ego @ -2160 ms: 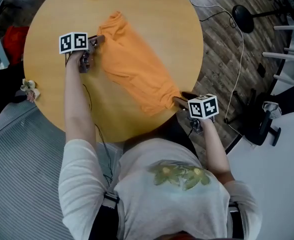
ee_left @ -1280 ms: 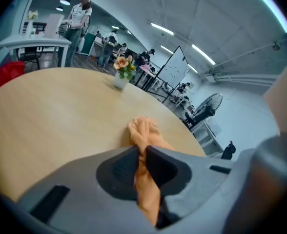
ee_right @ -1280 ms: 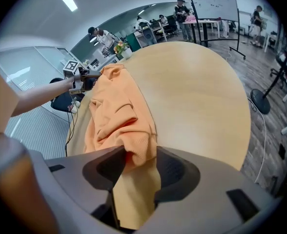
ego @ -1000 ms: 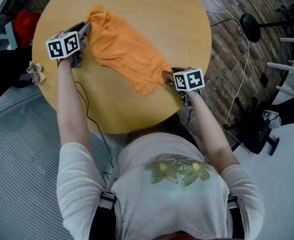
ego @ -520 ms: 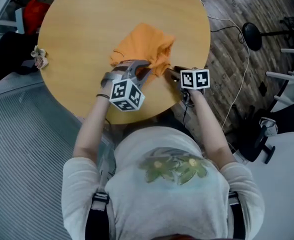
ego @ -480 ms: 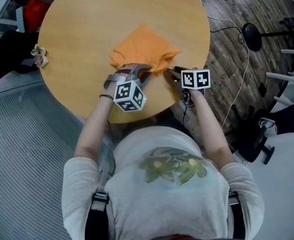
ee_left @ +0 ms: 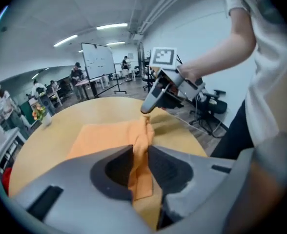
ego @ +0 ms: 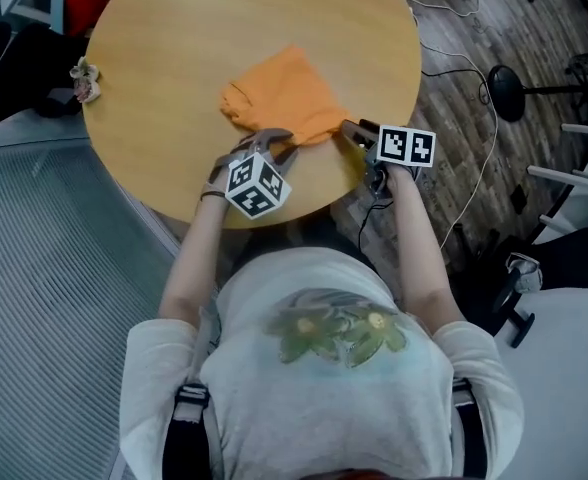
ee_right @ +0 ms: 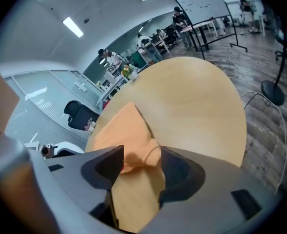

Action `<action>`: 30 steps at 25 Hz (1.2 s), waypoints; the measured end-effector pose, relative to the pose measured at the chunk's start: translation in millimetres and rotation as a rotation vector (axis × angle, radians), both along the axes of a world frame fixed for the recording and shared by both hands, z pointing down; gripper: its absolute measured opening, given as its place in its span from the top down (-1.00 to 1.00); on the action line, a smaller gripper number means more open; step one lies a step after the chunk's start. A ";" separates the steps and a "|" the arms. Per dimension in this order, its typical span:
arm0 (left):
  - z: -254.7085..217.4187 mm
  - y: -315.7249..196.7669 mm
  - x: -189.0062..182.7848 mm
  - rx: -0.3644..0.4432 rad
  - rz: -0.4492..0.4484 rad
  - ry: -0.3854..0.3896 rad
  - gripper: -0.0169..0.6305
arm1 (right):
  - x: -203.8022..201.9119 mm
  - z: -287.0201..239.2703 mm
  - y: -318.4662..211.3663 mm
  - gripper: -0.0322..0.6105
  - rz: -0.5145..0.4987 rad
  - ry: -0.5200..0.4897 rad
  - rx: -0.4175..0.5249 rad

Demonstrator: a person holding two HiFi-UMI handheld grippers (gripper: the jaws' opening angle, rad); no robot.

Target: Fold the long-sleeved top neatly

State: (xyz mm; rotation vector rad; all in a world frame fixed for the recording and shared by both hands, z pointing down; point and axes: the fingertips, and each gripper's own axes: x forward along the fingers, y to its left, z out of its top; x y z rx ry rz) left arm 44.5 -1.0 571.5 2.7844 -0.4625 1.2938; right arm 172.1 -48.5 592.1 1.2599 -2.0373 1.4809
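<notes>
Looking down, the round wooden counter (ego: 174, 48) carries the orange long-sleeved top (ego: 284, 93), folded into a compact pad near its right front edge. One corner points toward the counter's middle, and the near edge runs from tool to tool. A small bunch of flowers (ego: 86, 76) sits at the far left rim. A black stand base (ego: 504, 90) and a cable (ego: 479, 183) lie on the plank floor (ego: 454, 28) to the right. The left tool (ego: 280, 140) is narrow, its jaws just easing, with a twisted fold pinched between them. The right tool (ego: 352, 128) has just spread wide, and the top's corner lies loose between its jaws.
</notes>
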 end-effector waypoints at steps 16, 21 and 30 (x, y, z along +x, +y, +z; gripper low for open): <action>25.7 -36.4 -57.9 -0.220 -0.526 0.046 0.71 | -33.0 0.3 21.1 0.64 0.008 -0.023 -0.102; 64.8 -28.3 -63.8 -0.222 -0.518 -0.065 0.71 | -38.2 55.4 42.4 0.59 -0.032 0.110 -0.152; 37.5 -38.4 -75.7 -0.243 -0.629 0.075 0.71 | -33.1 23.2 38.1 0.25 -0.073 0.071 -0.032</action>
